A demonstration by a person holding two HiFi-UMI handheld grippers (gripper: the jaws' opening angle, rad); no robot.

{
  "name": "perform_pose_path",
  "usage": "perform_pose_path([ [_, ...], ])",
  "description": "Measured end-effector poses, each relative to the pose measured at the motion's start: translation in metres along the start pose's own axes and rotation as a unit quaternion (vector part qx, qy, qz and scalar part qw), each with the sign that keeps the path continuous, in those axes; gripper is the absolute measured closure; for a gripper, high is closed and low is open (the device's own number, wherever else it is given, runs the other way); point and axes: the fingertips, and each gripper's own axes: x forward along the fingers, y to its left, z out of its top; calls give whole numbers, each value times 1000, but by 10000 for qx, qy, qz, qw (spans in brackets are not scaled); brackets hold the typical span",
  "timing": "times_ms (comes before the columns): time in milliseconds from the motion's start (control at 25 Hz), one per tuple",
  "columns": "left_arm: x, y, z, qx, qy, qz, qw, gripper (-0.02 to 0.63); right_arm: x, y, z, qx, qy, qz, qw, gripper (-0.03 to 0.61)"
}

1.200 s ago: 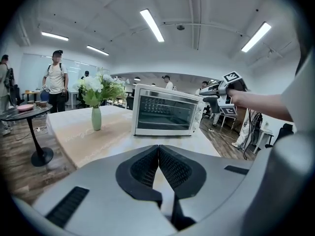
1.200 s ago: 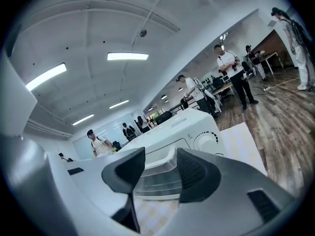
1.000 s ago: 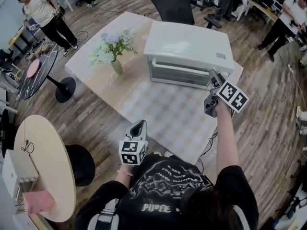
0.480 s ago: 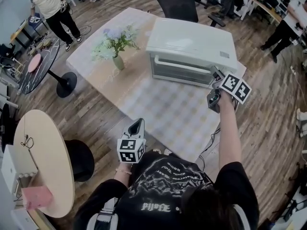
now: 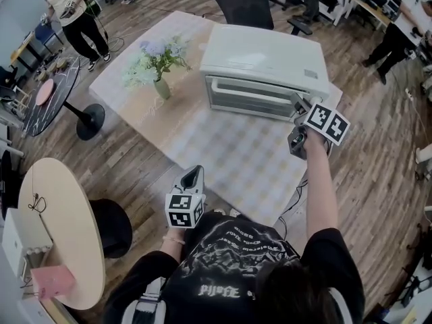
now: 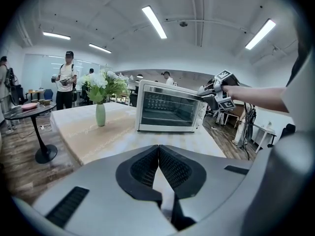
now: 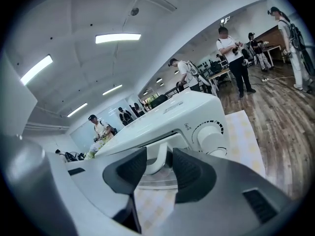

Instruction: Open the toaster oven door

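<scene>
The right gripper (image 5: pixel 301 105) is closed on the handle (image 7: pixel 156 160) of the oven (image 5: pixel 263 52). Its jaws have just been closing, and the white end of the handle stands between the pads, close in on both sides. The grip is at the handle's right end, just left of the knob (image 7: pixel 211 132). The person's right arm reaches over the table's near right edge to get there. The door (image 5: pixel 250 98) is shut, upright against the oven's front.

The left gripper (image 6: pixel 158 149) hangs at the table's near edge, well apart from the oven. Its jaws are together, tips touching, with nothing between them. It points across the table toward the oven's front.

The oven sits at the far right corner of the table (image 5: pixel 135 110), its front facing the person. A checked cloth (image 5: pixel 229 160) lies under it and runs to the near edge. A vase (image 5: pixel 162 88) of flowers stands upright near the far left edge, apart from the oven.

Beyond the table are a wood floor, two round side tables at the left, and several people standing around the room.
</scene>
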Motion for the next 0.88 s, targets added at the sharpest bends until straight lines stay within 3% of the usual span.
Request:
perform_pose_path([
  [880,-6,0,-25,-111,183,-73,9997,594,-32,2,-39,-532,336,-163,9979,417],
])
